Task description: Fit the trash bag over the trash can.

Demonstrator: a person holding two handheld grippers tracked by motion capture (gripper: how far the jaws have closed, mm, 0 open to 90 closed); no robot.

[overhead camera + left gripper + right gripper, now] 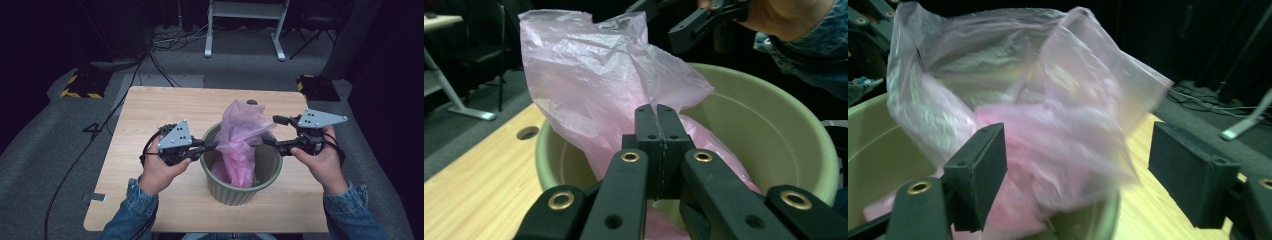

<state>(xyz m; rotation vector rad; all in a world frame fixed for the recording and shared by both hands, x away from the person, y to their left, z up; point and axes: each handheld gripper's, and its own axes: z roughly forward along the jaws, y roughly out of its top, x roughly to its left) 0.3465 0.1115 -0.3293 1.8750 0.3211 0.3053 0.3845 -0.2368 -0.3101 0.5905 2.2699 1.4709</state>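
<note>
No brand, label or writing could be read on anything. Low in the centre of the high view, a green bin (240, 190) stood on the wooden table (150, 105), and a crumpled pink plastic bag (242, 135) sat inside it, its top rising above the rim. At the bin's left edge, the left gripper (212, 145) had its jaws pressed together; whether they pinched the film could not be told from the left gripper view. Right of the bin, the right gripper (267, 141) had its jaws spread wide, with the bag's blurred side between them. Beyond the table, upper centre, stood a white frame (245, 30).
</note>
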